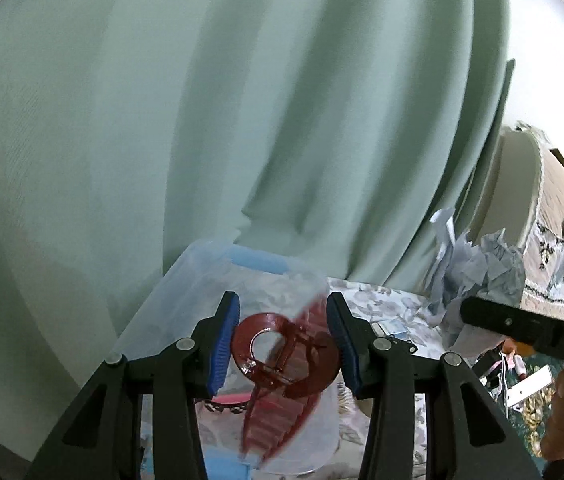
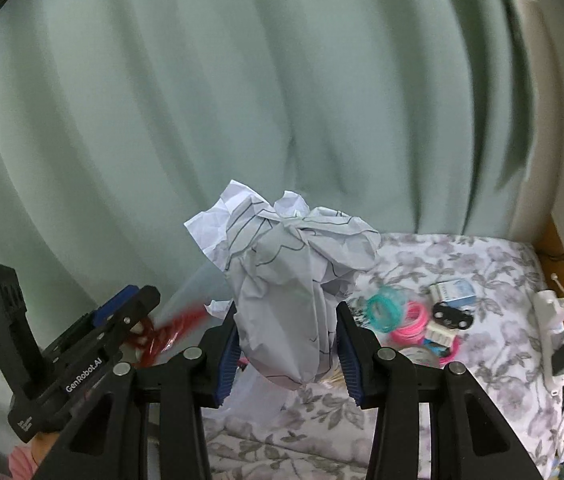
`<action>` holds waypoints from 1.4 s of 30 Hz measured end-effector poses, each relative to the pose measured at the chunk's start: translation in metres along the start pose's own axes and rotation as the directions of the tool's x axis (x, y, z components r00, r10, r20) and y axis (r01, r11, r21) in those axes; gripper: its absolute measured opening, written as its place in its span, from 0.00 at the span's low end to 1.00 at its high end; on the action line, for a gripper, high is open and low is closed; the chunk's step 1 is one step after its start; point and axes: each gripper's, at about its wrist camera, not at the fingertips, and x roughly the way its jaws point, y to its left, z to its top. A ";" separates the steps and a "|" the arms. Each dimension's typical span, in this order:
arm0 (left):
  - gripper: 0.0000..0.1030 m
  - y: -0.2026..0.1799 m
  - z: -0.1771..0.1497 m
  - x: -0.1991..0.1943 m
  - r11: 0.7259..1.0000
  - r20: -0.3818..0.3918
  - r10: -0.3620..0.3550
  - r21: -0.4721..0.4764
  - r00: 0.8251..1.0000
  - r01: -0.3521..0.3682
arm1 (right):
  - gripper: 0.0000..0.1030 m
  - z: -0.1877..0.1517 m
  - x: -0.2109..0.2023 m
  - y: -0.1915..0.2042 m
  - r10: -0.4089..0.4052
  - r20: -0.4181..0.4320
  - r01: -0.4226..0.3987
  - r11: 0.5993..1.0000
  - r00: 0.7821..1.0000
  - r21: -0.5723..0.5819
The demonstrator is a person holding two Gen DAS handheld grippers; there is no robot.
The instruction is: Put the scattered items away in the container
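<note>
My left gripper (image 1: 282,300) is shut on a dark red see-through tape dispenser (image 1: 282,356), its blue pads pressing both sides. It hangs over a clear plastic container (image 1: 185,280) with blue handles, standing on the bed against the curtain. My right gripper (image 2: 288,308) is shut on a big ball of crumpled white paper (image 2: 294,264) with black lines, held above the bed. In the right wrist view the left gripper (image 2: 137,300) shows at the lower left with the red dispenser (image 2: 173,326) and the container's wall (image 2: 197,292) beside it. The paper ball (image 1: 482,264) and right gripper (image 1: 482,314) appear at the right.
A floral bedsheet (image 2: 482,344) carries teal rings (image 2: 386,306), pink rings (image 2: 414,320), a small white-blue box (image 2: 454,292) and a black piece (image 2: 452,316). A pale green curtain (image 2: 241,100) hangs behind. White plugs and cables (image 2: 554,320) lie at the right edge.
</note>
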 end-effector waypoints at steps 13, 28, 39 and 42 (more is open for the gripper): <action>0.45 0.039 -0.010 0.027 0.997 -0.043 0.014 -0.074 0.999 -0.017 | 0.45 -0.006 0.065 0.029 0.029 -0.133 -0.039 0.997 0.991 -0.070; 0.45 0.060 -0.020 0.048 0.993 -0.112 0.032 -0.110 0.993 -0.044 | 0.45 -0.009 0.120 0.041 0.053 -0.228 -0.073 0.994 0.972 -0.078; 0.46 0.063 -0.013 0.046 0.993 -0.112 0.050 -0.103 0.992 -0.062 | 0.49 -0.006 0.137 0.048 0.038 -0.236 -0.065 0.992 0.971 -0.109; 0.55 0.063 -0.011 0.039 0.993 -0.108 0.030 -0.107 0.994 -0.042 | 0.59 -0.003 0.136 0.047 0.049 -0.216 -0.072 0.992 0.975 -0.103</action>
